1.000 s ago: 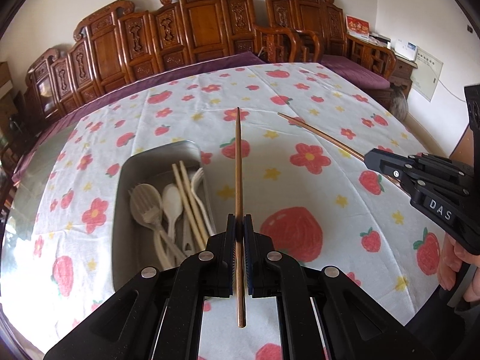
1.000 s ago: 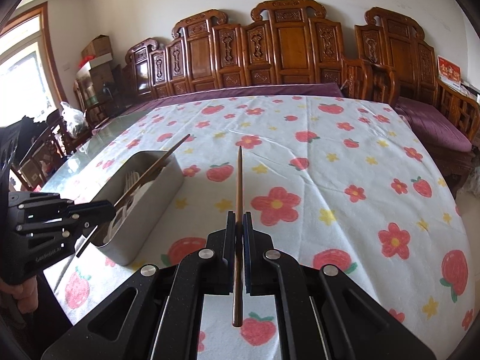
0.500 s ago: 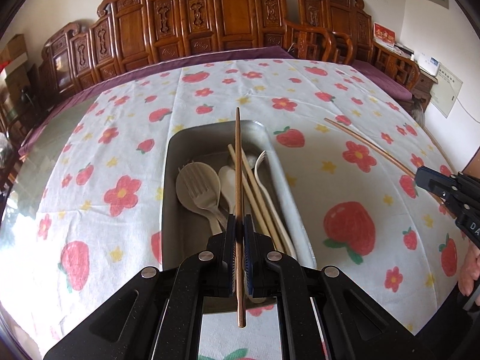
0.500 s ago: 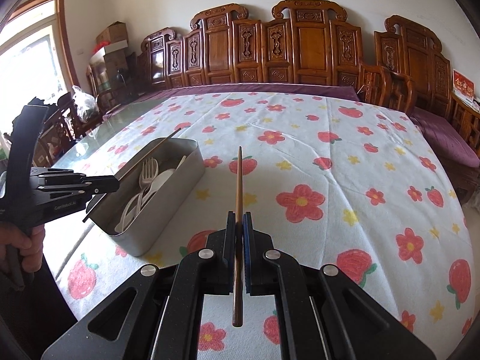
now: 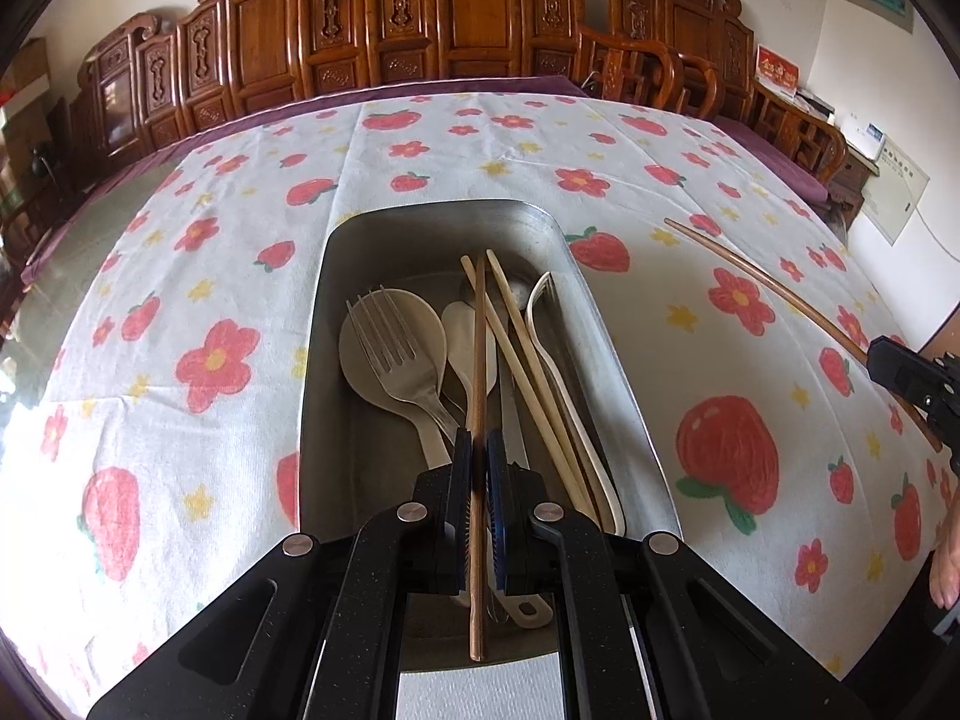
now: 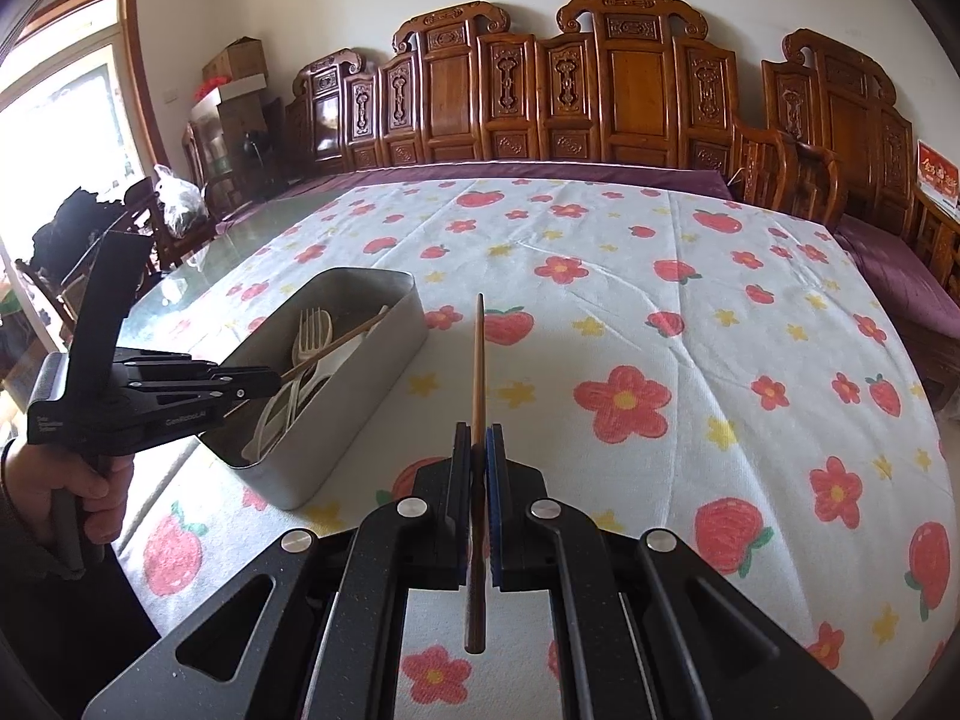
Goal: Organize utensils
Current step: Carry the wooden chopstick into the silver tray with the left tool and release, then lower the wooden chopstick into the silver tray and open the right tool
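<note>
Step in hand: lowering the dark chopstick (image 5: 478, 360) held by the left tongs (image 5: 478, 468) into the metal utensil box (image 5: 606, 324) just below and ahead of them.
Left tongs: clamped on that chopstick near its butt end, its tip over the box interior.
Right tongs: (image 6: 478, 462) clamped on a second dark chopstick (image 6: 477, 360), above the counter (image 6: 660, 312), well to the right of the box.
Doing it well: keep the stick in line with the box's long side, lower until it lies beside the pale chopsticks (image 5: 528, 372) ahead of the left tongs, then part the pads; a tilted release may leave it propped on the rim.
Count, dark chopsticks: two, one per tongs.
Count, pale chopsticks: two, in the box.
Count, forks: one metal fork (image 5: 396, 360) for certain.
Count, spoons: probably three pale ones, overlapping, so hard to tell.
Count, boxes: one.
</note>
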`<state>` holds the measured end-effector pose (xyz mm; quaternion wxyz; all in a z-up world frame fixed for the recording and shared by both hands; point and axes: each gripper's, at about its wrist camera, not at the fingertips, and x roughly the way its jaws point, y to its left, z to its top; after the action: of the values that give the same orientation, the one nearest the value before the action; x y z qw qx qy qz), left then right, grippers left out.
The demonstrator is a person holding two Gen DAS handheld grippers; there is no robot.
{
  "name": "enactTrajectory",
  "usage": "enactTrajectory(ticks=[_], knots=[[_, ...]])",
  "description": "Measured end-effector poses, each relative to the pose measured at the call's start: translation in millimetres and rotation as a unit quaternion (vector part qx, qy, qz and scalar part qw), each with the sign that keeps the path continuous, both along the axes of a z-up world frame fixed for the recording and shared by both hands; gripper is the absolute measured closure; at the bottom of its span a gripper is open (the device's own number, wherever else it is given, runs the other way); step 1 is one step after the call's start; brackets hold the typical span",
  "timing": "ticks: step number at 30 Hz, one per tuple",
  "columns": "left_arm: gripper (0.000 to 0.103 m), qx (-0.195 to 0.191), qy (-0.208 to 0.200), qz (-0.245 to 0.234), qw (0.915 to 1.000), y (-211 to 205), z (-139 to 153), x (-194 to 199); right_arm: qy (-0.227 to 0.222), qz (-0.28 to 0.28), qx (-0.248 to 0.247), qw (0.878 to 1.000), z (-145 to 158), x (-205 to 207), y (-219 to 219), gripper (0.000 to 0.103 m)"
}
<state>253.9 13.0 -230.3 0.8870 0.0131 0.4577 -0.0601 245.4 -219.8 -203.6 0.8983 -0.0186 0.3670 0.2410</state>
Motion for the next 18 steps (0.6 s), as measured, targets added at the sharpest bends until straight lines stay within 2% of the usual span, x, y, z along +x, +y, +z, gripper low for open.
enactTrajectory(ticks=[4, 7, 18], knots=[[0.099, -0.010, -0.003, 0.004, 0.9999, 6.3, -0.7, 1.8, 0.000, 0.007, 0.003, 1.000, 3.7, -6.3, 6.9, 0.097], [0.098, -0.003, -0.011, 0.006, 0.9999, 9.5, 1.5, 2.7, 0.000, 0.014, 0.006, 1.000, 7.4, -10.9, 15.6, 0.097], [0.091, -0.011, -0.052, 0.010, 0.9986, 31.9, 30.8, -8.4, 0.000, 0.028, 0.000, 1.000, 16.9, -6.1, 73.3, 0.097]])
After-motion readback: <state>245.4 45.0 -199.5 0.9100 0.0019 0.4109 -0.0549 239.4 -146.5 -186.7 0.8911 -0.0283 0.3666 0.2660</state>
